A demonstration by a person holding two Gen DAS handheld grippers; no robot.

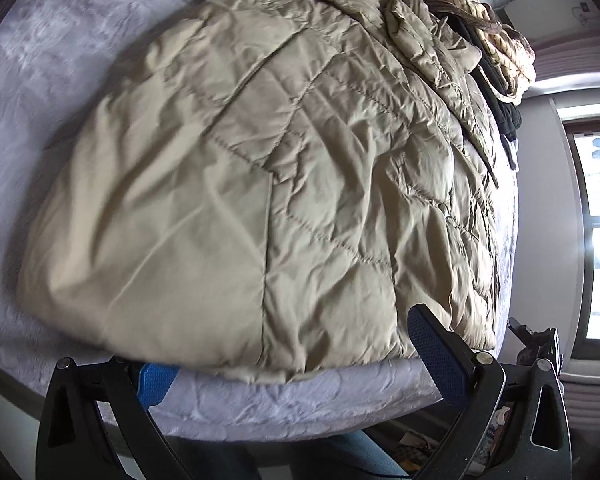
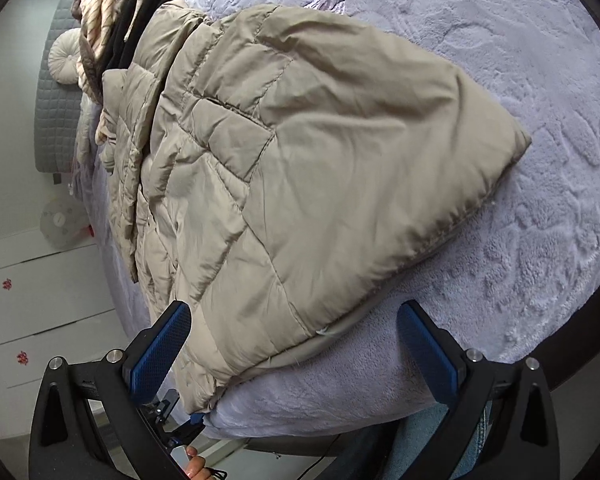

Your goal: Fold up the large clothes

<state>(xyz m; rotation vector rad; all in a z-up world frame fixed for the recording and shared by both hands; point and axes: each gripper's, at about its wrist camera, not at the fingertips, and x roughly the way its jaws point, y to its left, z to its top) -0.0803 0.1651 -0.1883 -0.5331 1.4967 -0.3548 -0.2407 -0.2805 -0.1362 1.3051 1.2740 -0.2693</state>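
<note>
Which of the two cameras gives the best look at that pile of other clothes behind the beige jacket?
The right wrist view. There the pile shows a striped garment and black ones beside it, lying just beyond the beige jacket. In the left wrist view the same pile is squeezed against the upper right edge, smaller and more distorted.

Quilted jacket [image 1: 260, 184] lies on the bed [image 1: 300, 396] near its edge, clothes pile [image 1: 496, 52] behind

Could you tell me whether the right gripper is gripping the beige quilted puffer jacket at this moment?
No, the right gripper is open, its blue-padded fingers spread on either side of the beige quilted puffer jacket's hem without clamping it.
</note>
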